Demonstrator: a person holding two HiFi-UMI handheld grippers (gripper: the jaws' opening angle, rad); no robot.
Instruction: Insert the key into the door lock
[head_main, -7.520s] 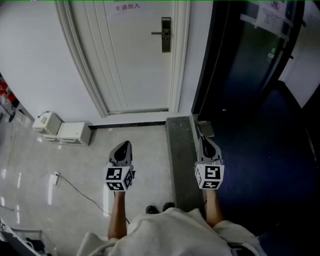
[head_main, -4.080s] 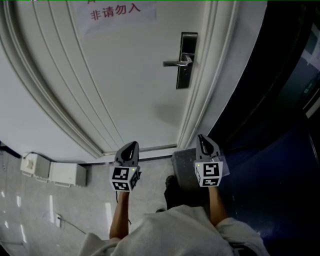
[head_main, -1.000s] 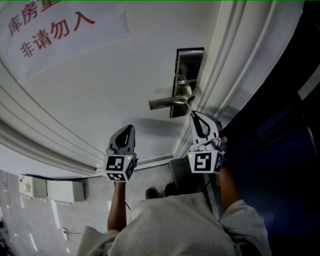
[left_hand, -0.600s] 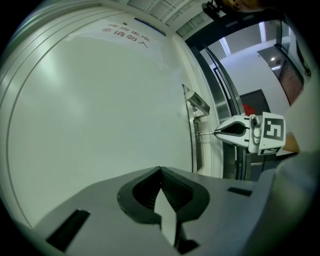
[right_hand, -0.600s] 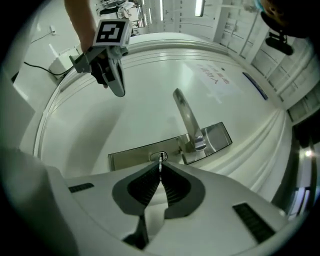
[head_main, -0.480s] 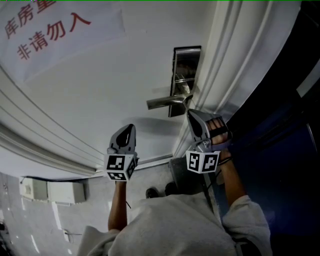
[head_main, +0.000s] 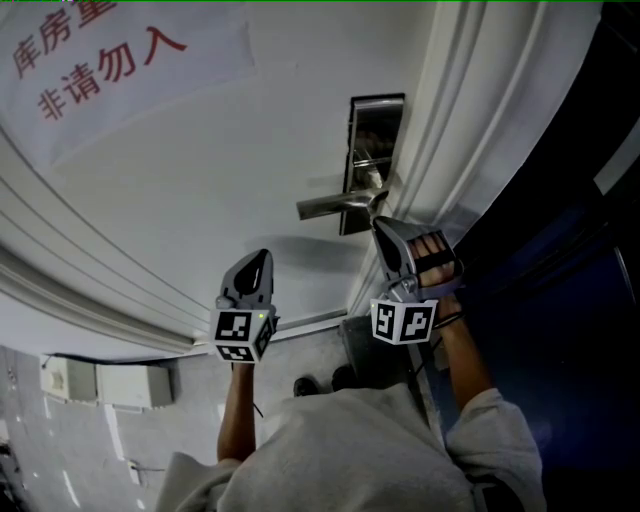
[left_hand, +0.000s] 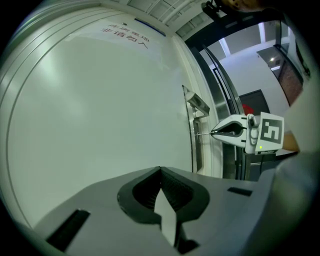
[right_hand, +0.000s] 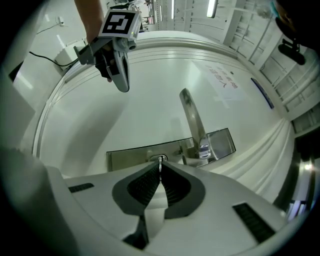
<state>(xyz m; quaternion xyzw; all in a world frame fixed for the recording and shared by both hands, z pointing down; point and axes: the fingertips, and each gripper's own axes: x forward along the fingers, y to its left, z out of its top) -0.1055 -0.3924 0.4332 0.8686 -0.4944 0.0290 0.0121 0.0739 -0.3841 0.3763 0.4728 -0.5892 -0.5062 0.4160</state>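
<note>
Looking down through the head view, I see my right gripper (head_main: 381, 224) raised to the steel lock plate (head_main: 373, 150) on the white door (head_main: 200, 180), right of centre in the frame, with its tip just below the lever handle (head_main: 335, 206). In the right gripper view its jaws are pressed together on a thin metal key (right_hand: 160, 159), which sticks out from the tips and meets the round lock cylinder (right_hand: 159, 159) low in the middle of the frame; how deep it sits I cannot tell. The left gripper view shows the same key (left_hand: 203, 134) from the side, as a fine line bridging the gripper's nose and the plate, right of centre. My left gripper (head_main: 260, 258) hangs at lower centre of the head view, near the door panel and well apart from the lock, its jaws closed together with nothing between them. A paper notice with red characters (head_main: 100, 65) is stuck on the door at the upper left, and the dark opening beside the door frame (head_main: 470, 130) fills the right edge
</note>
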